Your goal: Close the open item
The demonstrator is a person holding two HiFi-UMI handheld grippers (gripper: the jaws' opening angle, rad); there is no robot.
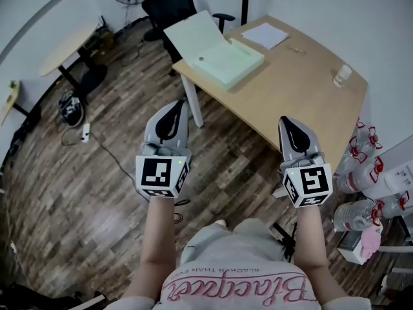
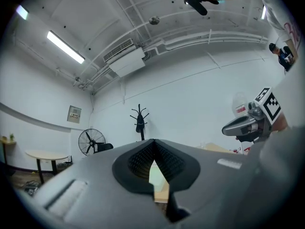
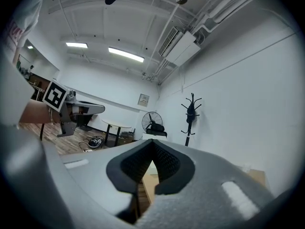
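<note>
Pale-green box lies lid-up on the wooden table; left gripper and right gripper closed, empty.

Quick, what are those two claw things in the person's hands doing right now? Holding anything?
Left gripper: closed, fingers together, holding nothing.
Right gripper: closed, fingers together, holding nothing.

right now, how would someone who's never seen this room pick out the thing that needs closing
Start at the light wooden desk in the upper right of the head view. On its corner nearest the black office chair sits a flat pale green box. Unlike the white paper and small clear container further along the desk, it has its lid standing open.
</note>
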